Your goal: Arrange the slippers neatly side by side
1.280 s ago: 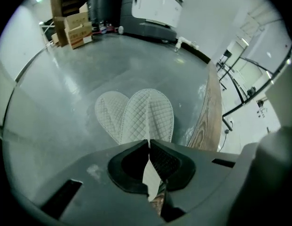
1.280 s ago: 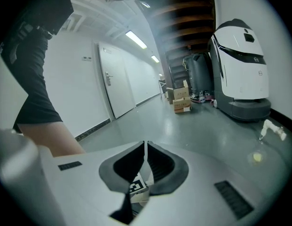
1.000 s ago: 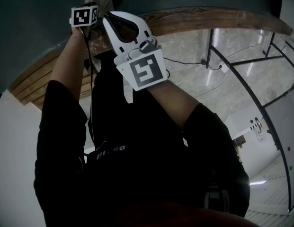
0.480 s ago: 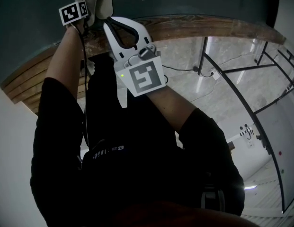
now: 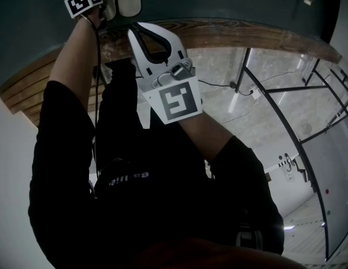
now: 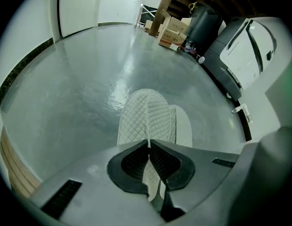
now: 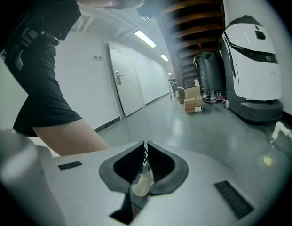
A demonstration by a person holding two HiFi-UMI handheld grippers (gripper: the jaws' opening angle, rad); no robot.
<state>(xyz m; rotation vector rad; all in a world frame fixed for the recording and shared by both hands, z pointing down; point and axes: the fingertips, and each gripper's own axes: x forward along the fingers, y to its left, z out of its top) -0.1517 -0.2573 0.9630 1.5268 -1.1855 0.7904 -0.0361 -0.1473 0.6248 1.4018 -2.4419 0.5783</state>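
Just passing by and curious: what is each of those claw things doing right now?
Left gripper: closed, holding a white quilted slipper.
Right gripper: closed, fingers together.

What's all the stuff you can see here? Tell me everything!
slippers: looks like two, white, hanging from the left gripper
floor: one, shiny grey, underneath
cardboard boxes: several, brown, far end of the floor
big machine: one, white and dark, right side
door: one, white, left wall
wooden ledge: one, brown, top of the head view
left gripper: one, white, shut on the slippers
right gripper: one, white, shut, by the ledge
arms: two, bare, black sleeves
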